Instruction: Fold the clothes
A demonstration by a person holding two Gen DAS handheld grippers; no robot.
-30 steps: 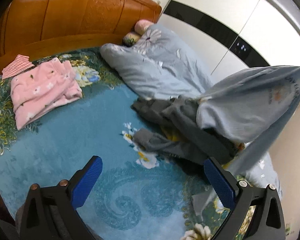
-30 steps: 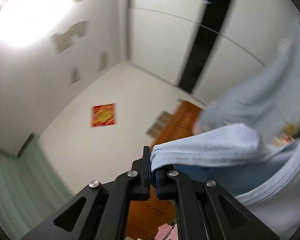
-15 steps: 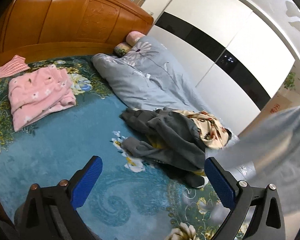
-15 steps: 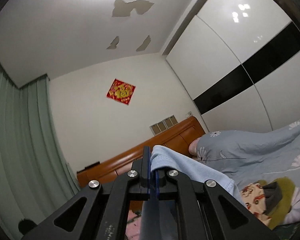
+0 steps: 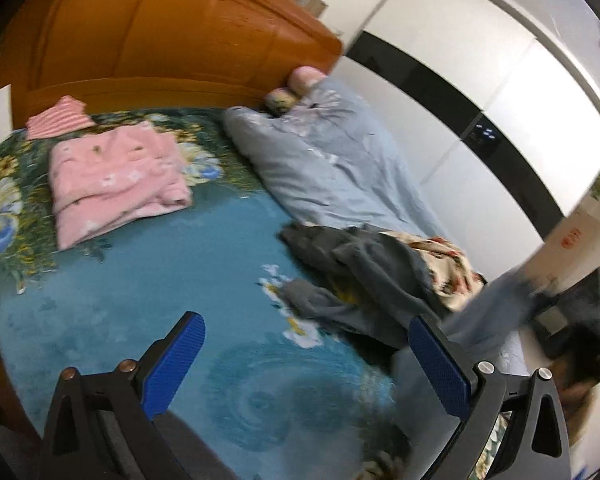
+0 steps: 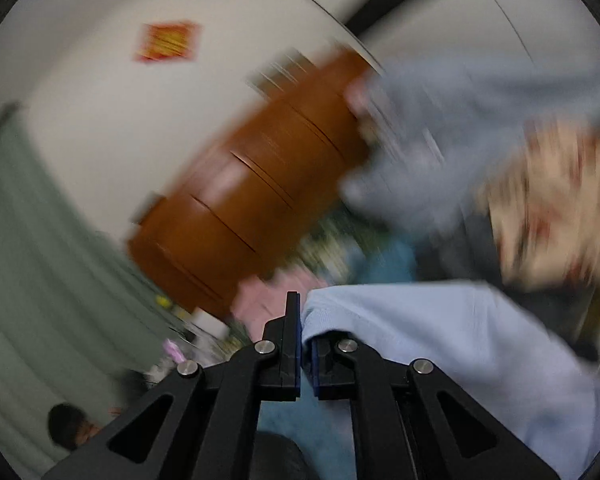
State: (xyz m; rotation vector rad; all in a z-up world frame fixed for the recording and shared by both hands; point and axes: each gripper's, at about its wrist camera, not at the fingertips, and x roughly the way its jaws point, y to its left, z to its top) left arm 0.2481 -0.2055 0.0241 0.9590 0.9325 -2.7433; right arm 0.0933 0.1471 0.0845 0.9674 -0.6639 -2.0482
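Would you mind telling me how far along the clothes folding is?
Done: a folded pink floral garment lies by the headboard. In hand: the right tool grips a light blue shirt. Left: the crumpled grey garment and cream patterned one; the left tool is open.

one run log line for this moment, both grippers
left gripper: open, empty | right gripper: shut on light blue garment | bed: pile unfolded

Big orange wooden headboard (image 5: 172, 36) at the top of the bed, teal floral bedspread (image 5: 140, 300), a grey-blue duvet (image 5: 340, 168) bunched along the white-and-black wardrobe (image 5: 480, 92), red paper decoration (image 6: 168, 42) on the wall, green curtain (image 6: 32, 248).
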